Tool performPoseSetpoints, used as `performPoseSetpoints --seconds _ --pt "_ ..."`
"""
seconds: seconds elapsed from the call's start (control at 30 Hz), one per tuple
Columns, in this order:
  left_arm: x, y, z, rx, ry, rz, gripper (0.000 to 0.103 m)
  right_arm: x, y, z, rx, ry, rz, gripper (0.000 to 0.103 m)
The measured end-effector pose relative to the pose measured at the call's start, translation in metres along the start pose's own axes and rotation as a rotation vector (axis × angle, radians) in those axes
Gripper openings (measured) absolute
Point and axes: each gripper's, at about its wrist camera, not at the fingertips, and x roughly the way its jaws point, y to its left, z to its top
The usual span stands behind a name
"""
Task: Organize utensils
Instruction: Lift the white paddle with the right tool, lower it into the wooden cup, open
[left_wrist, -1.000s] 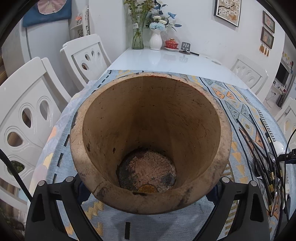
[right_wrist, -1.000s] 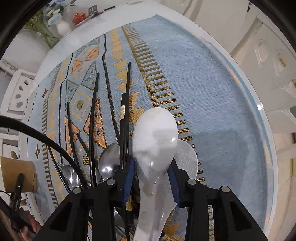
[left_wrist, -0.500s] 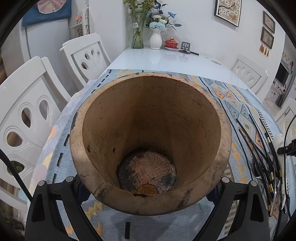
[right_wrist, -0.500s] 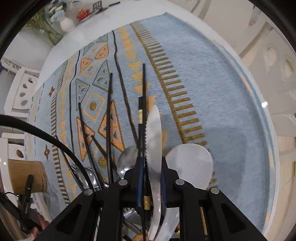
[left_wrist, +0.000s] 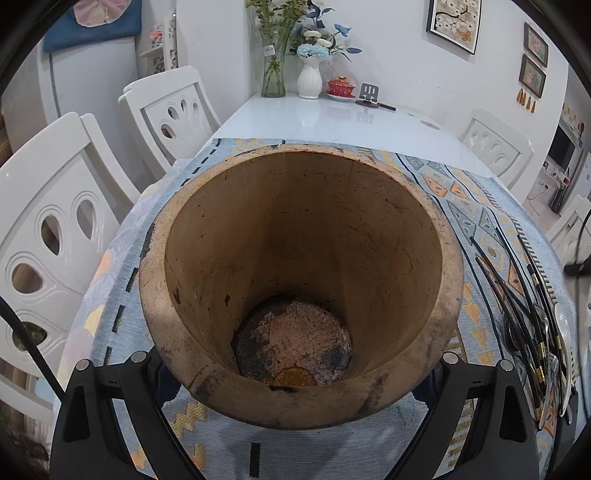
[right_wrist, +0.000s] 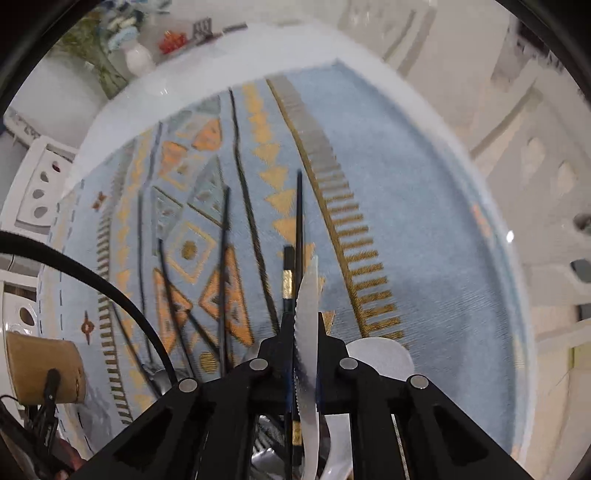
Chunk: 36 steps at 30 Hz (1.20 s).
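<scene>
Your right gripper (right_wrist: 303, 332) has just been closing and is now clamped on a white spoon (right_wrist: 308, 295), turned on edge between the blue pads with its serrated-looking rim facing the camera; a black chopstick with a gold band (right_wrist: 287, 284) sits pressed against the left pad, and whether it is caught in the grip you cannot tell. A second white spoon (right_wrist: 384, 356) lies on the patterned blue cloth (right_wrist: 424, 240) just to the right of the gripper, and more black chopsticks (right_wrist: 223, 236) fan across the cloth to the left. Your left gripper (left_wrist: 291, 365) holds the wooden holder (left_wrist: 177, 295) between wide-set fingers; the holder is empty, its stained bottom showing. The loose utensils (left_wrist: 532, 325) lie on the cloth to its right. No brand or writing is readable on any utensil; the tag on the glass vase (left_wrist: 272, 70) at the table's (left_wrist: 332, 122) far end is too small to read.
</scene>
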Motion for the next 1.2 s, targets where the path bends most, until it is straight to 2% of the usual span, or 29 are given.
performPoseSetpoints --seconds 0.2,0.27,0.3,0.5,0.63,0.73,0.9,1.07,1.2 --pt "0.000 0.000 0.000 0.003 0.001 -0.005 0.095 -0.063 0.032 0.001 -0.027 -0.210 0.179 0.007" --pt "0.000 0.000 0.000 0.003 0.002 -0.006 0.095 -0.083 0.054 0.001 -0.063 -0.278 0.245 0.007" --pt "0.000 0.000 0.000 0.003 0.002 -0.007 0.095 -0.091 0.064 0.002 -0.018 -0.329 0.222 0.007" --pt "-0.001 -0.001 0.000 0.008 0.000 -0.011 0.095 -0.124 0.145 0.005 -0.109 -0.500 0.410 0.007" --pt "-0.002 0.000 -0.001 0.017 -0.005 -0.017 0.095 -0.127 0.191 0.010 -0.153 -0.536 0.532 0.007" --pt "-0.003 0.000 -0.002 0.020 -0.006 -0.020 0.095 -0.126 0.224 0.014 -0.187 -0.557 0.592 0.007" --pt "-0.004 0.000 -0.003 0.029 -0.013 -0.028 0.094 -0.122 0.260 0.018 -0.242 -0.565 0.632 0.007" --pt "-0.003 0.000 -0.002 0.028 -0.014 -0.030 0.094 -0.115 0.273 0.012 -0.259 -0.553 0.659 0.007" --pt "-0.003 0.000 -0.002 0.030 -0.013 -0.028 0.094 -0.102 0.278 0.011 -0.274 -0.544 0.644 0.007"
